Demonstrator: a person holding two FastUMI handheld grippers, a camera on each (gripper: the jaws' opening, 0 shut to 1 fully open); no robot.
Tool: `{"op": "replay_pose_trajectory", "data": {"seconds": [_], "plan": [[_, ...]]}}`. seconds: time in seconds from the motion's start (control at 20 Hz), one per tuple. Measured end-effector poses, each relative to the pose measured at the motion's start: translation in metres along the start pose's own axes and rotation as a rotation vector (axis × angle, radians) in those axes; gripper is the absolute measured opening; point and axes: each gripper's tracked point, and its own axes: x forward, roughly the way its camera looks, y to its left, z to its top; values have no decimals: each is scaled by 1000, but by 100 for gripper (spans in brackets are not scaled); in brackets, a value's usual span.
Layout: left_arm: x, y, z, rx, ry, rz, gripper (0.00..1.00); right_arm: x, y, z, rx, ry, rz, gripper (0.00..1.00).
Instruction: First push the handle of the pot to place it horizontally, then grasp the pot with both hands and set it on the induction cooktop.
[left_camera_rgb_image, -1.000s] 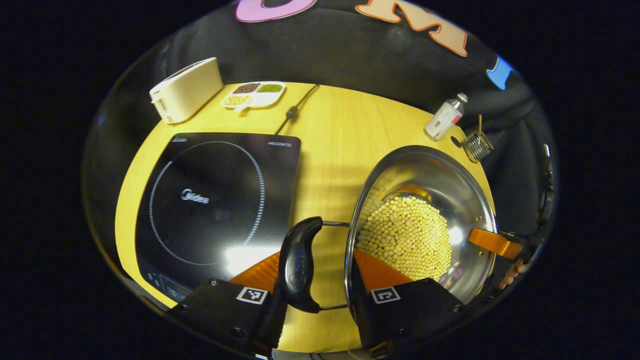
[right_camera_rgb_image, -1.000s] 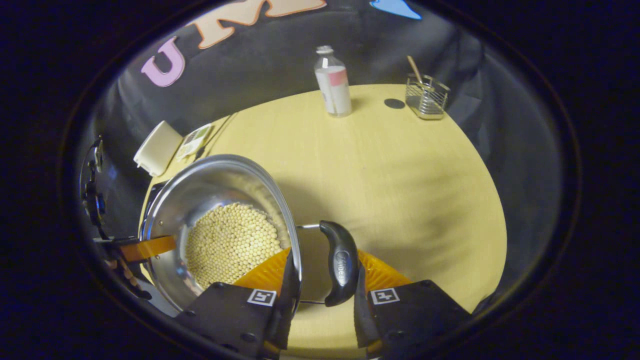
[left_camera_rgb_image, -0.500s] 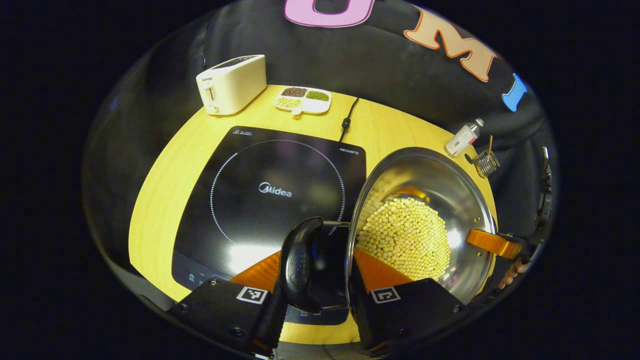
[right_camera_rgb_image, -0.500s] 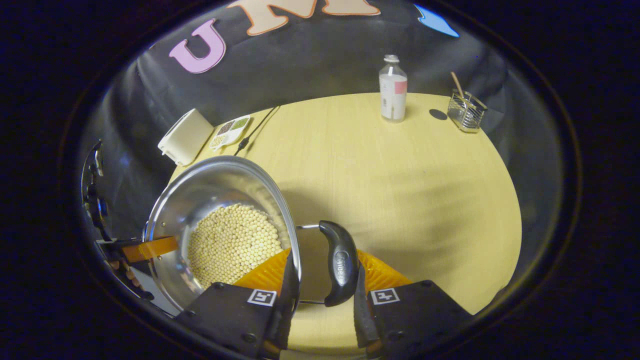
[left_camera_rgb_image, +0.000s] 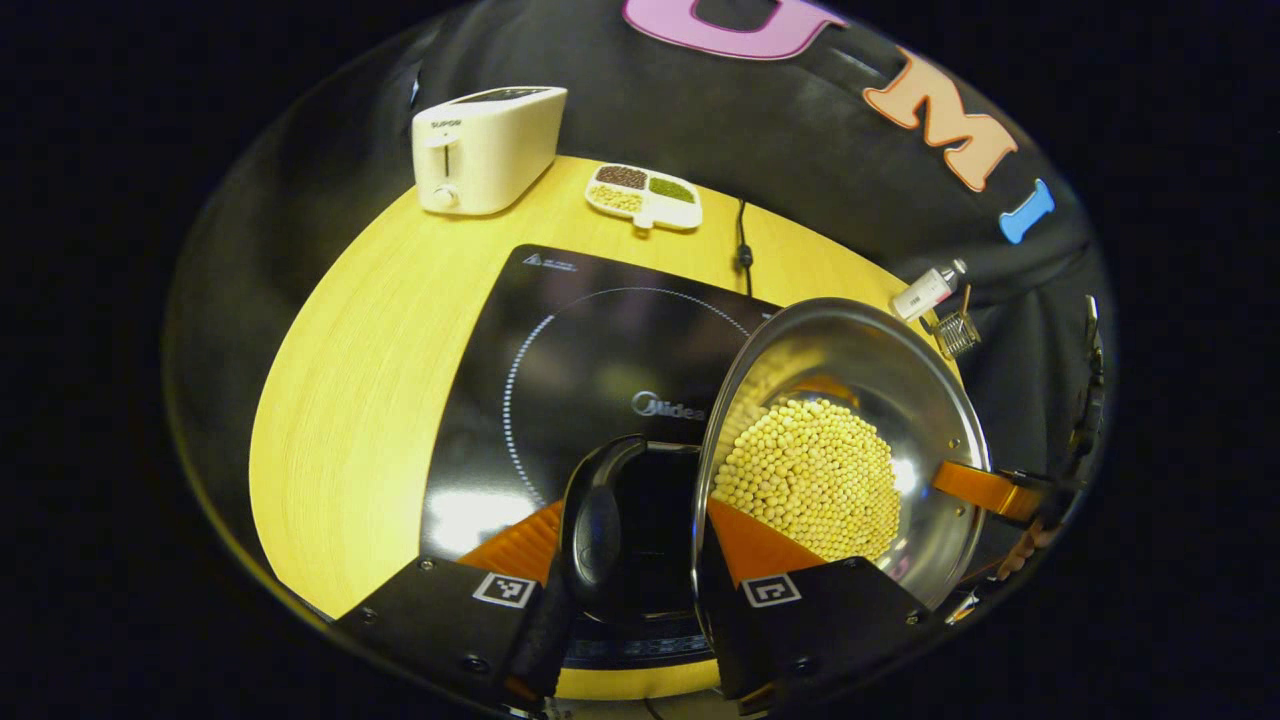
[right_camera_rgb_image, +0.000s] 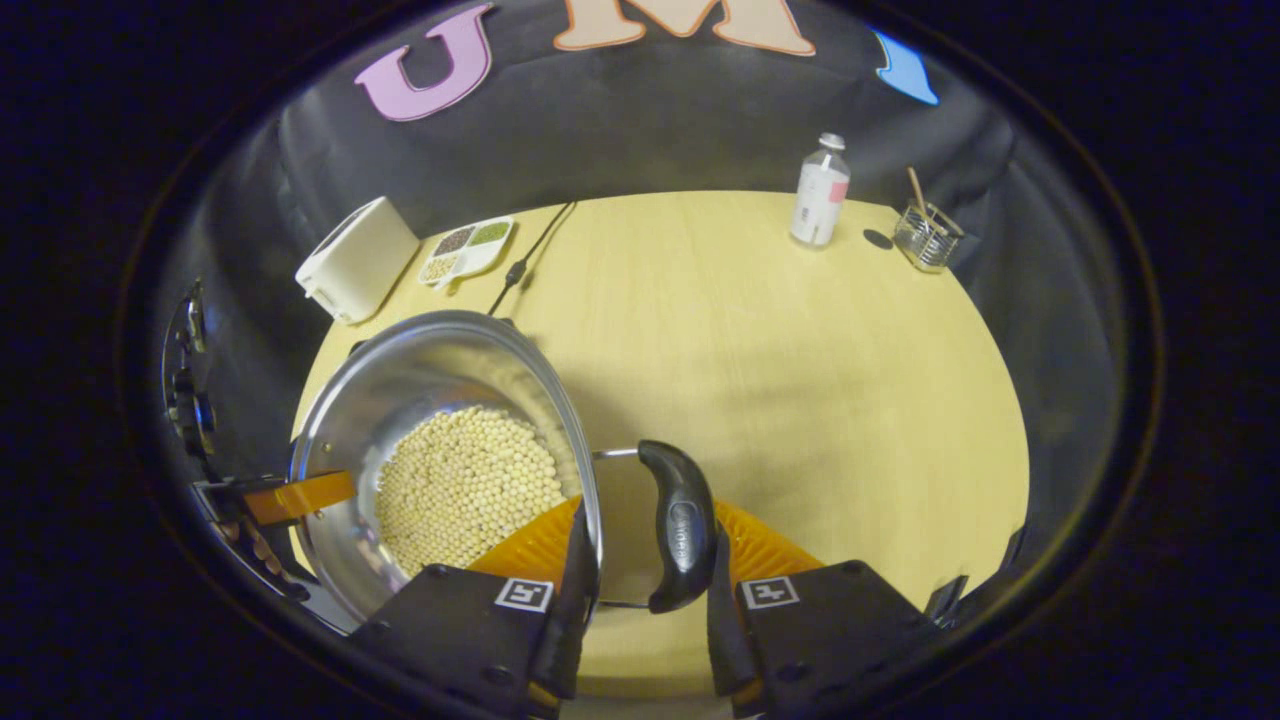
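Observation:
A steel pot (left_camera_rgb_image: 840, 345) with yellow beans (left_camera_rgb_image: 810, 480) inside hangs over the right part of the black induction cooktop (left_camera_rgb_image: 590, 350). My left gripper (left_camera_rgb_image: 635, 520) is shut on it: one finger sits outside the black side handle (left_camera_rgb_image: 595, 520), the other inside the pot wall. In the right gripper view, my right gripper (right_camera_rgb_image: 645, 525) is shut the same way on the opposite handle (right_camera_rgb_image: 680, 525) and the rim of the pot (right_camera_rgb_image: 420, 380). Each view shows a finger of the other gripper inside the far rim. I cannot tell whether the pot's base touches the cooktop.
A white toaster (left_camera_rgb_image: 485, 145), a divided dish of beans (left_camera_rgb_image: 645, 195) and the cooktop's cord (left_camera_rgb_image: 742, 240) lie at the table's back. A bottle (right_camera_rgb_image: 820, 190) and a wire holder (right_camera_rgb_image: 925, 235) stand at the far right. Bare wood (right_camera_rgb_image: 780, 360) spreads right of the pot.
Both grippers have carried the pot leftward from the bare table to above the cooktop. The grips on both handles have not changed.

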Motion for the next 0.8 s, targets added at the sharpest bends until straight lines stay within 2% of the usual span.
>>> {"op": "replay_pose_trajectory", "data": {"seconds": [0.05, 0.25, 0.3, 0.4, 0.45, 0.5, 0.55, 0.75, 0.8], "plan": [[1, 0, 2, 1, -4, -4, 61, 2, 10, 0, -4, 3, -3, 48], [-1, 1, 1, -13, -8, -8, 60, 12, 37, 4, -19, 8, -10, 48], [-1, 2, 2, -9, -27, -7, 61, 13, 44, 7, -23, 5, -9, 53], [-2, 1, 0, 0, -31, -6, 60, 15, 57, 7, -26, 13, -9, 54], [-5, 5, 4, 6, -42, -6, 61, 18, 61, 5, -18, 19, -9, 49], [-7, 10, 8, 12, -42, -5, 60, 19, 66, 6, -16, 25, -9, 54], [-8, 13, 9, 14, -45, -3, 61, 20, 67, 7, -17, 25, -8, 49], [-9, 24, 18, 16, -62, 3, 60, 27, 84, 14, -23, 25, 1, 49], [-10, 25, 19, 21, -64, 5, 61, 29, 85, 17, -22, 22, 2, 54]]}}
